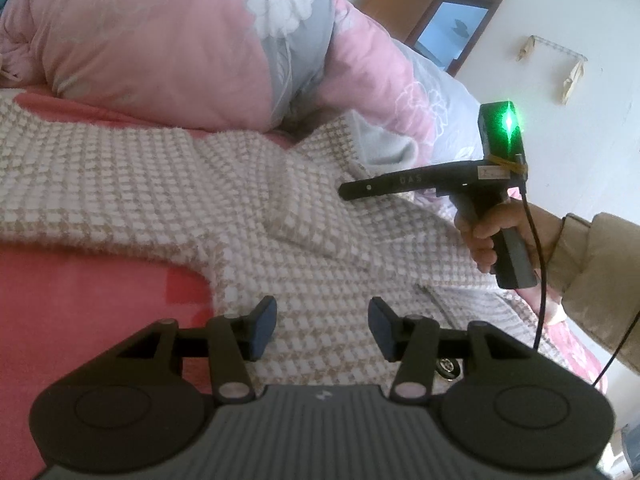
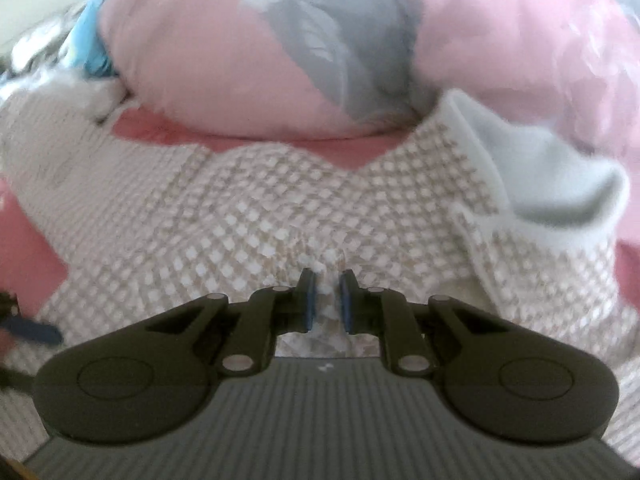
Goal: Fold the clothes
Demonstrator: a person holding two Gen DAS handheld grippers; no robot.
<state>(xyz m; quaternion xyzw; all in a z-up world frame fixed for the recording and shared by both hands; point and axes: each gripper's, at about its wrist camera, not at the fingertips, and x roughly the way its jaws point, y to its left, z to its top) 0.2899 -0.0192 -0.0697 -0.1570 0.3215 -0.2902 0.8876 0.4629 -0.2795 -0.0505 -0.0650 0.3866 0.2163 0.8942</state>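
with our right gripper (image 2: 327, 296) fingers pinched on the houndstooth coat (image 1: 168, 184), we lift slowly, keeping our left gripper (image 1: 322, 328) half-wide, empty above the cloth.

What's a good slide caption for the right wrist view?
Right gripper pinching a ridge of the checked knit garment on a bed.

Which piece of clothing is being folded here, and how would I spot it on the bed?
Start at the big pink and grey floral quilt heaped at the back of the pink bed sheet. Spread flat in front of it lies the beige and white houndstooth knitted garment. Its small woven check and pale grey lining set it apart from the plain sheet and flowered quilt.
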